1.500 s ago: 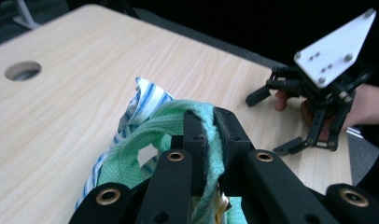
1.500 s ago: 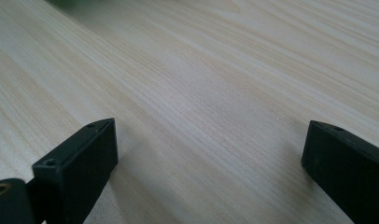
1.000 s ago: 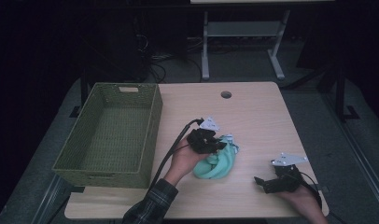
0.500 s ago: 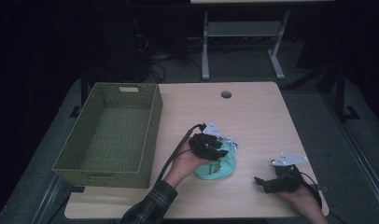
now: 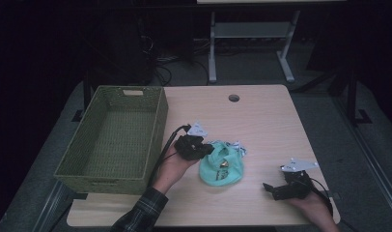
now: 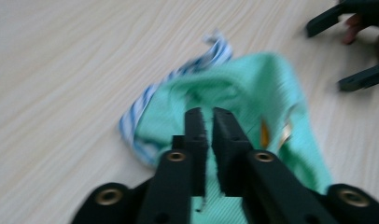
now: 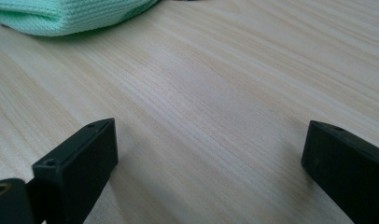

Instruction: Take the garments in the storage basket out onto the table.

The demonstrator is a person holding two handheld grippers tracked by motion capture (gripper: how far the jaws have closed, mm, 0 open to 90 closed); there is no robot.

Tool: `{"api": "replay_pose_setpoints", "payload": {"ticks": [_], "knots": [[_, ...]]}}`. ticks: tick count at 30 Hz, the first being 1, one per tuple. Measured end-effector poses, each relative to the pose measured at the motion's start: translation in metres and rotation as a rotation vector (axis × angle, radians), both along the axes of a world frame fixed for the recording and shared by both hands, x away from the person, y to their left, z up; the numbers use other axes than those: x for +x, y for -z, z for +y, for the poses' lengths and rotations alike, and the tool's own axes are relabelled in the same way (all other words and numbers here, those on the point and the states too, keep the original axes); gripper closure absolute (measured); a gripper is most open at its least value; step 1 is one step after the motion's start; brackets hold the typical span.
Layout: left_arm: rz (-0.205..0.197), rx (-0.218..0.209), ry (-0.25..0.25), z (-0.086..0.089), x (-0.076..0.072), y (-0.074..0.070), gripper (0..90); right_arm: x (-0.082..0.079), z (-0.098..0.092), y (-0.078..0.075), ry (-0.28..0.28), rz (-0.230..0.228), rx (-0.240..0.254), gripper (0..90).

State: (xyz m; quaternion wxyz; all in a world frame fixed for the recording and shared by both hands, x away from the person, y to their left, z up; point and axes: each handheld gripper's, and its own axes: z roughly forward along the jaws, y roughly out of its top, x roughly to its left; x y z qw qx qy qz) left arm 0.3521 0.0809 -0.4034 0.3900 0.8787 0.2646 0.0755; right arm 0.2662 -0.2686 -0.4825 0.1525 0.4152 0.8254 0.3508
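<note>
At the near right corner of the pale wooden table point(image 5: 271, 111), the right gripper point(image 5: 272, 189) rests in the person's right hand point(image 5: 312, 205), its jaws spread wide with bare wood between them and nothing held. In the right gripper view the mint-green knitted cloth with a blue-and-white striped edge point(image 7: 61, 14) lies well beyond those jaws, apart from them. Further in, near the middle of the table, that cloth point(image 5: 222, 164) sits crumpled in a rounded heap, a small yellow patch on its top. The left gripper point(image 5: 203, 150) meets the cloth's left edge; its jaws have just been closing and now stand nearly together — in the left gripper view they point(image 6: 207, 133) sit low over the green fabric, a thin slit between the pads, though blur hides whether any cloth is pinched there. To the left, alongside the left hand point(image 5: 172, 166), stands the rectangular olive-green woven basket point(image 5: 73, 162), close to the table's left edge — its floor bare, with a slot handle in the far wall.
</note>
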Motion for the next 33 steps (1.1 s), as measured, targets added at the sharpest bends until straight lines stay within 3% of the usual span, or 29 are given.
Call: {"api": "replay_pose_setpoints", "payload": {"ticks": [4,7,13,26,33], "knots": [[0.032,0.046,-0.029,0.003,0.0,0.015,89.3,0.0,0.0,0.0,0.0,0.0,0.0,3.1],[0.048,0.087,-0.024,0.004,-0.001,0.025,89.3,0.0,0.0,0.0,0.0,0.0,0.0,3.2],[0.076,0.127,-0.001,0.003,-0.007,0.04,89.3,0.0,0.0,0.0,-0.003,-0.002,-0.003,3.2],[0.112,0.161,0.054,0.001,-0.016,0.052,88.1,0.0,-0.001,0.0,-0.002,-0.005,-0.004,3.8],[0.109,0.162,0.053,0.001,-0.018,0.052,88.6,0.002,-0.001,-0.007,-0.01,0.009,-0.01,15.1]]}}
